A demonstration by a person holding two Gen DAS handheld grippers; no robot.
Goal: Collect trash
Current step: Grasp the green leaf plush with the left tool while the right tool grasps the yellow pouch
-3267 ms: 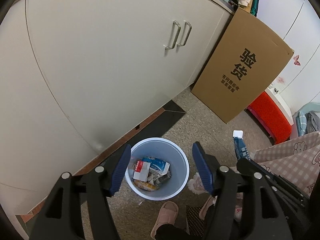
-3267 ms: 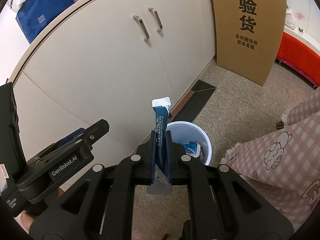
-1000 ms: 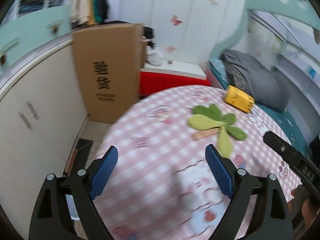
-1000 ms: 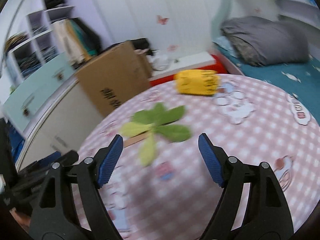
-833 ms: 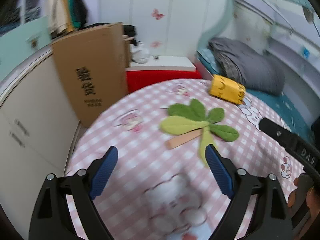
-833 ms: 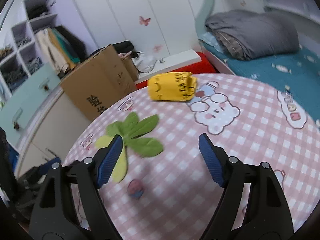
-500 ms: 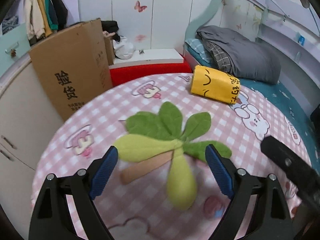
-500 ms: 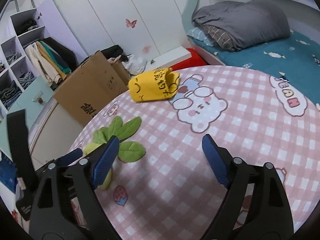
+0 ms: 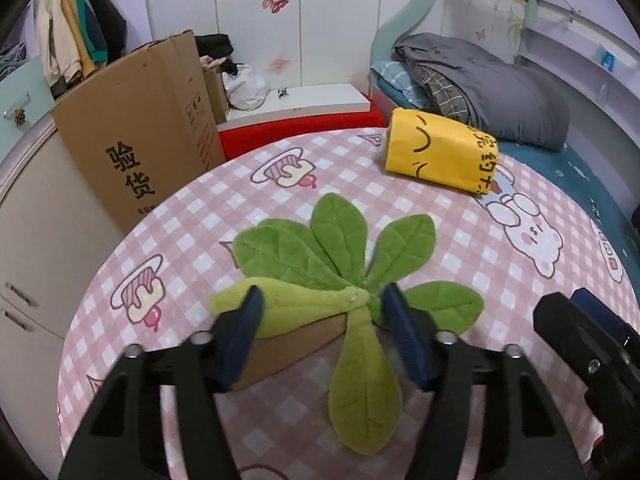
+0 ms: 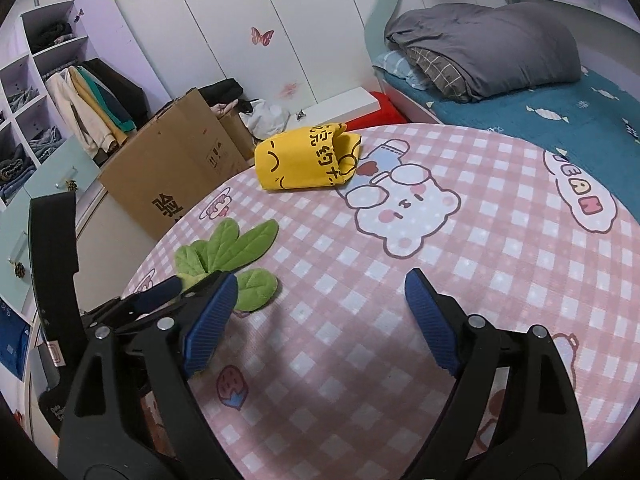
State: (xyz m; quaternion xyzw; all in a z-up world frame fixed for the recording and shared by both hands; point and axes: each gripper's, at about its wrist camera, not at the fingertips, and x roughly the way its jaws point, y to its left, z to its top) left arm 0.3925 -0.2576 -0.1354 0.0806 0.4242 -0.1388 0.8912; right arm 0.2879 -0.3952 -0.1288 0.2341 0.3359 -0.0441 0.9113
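A green plush leaf toy point(image 9: 340, 268) with a brown stem lies on the pink checked tablecloth point(image 9: 440, 216). My left gripper point(image 9: 324, 320) is open, its jaws on either side of the toy's centre, low over it. The toy also shows in the right wrist view point(image 10: 232, 256). A yellow plush roll point(image 9: 440, 156) with a face and black characters lies further back; it shows in the right wrist view too point(image 10: 308, 156). My right gripper point(image 10: 320, 312) is open and empty above the tablecloth point(image 10: 480, 248), to the right of the toy.
A tall cardboard box point(image 9: 132, 136) stands behind the table's left edge, next to white cabinets point(image 9: 28, 220). A bed with a grey quilt point(image 10: 488, 48) lies at the back right. A red bench point(image 9: 296, 128) sits behind the table.
Both grippers swung up from the trash bin to the table; the right one no longer holds the blue packet. Over the last second, my left gripper closed in on the leaf toy and its jaws narrowed.
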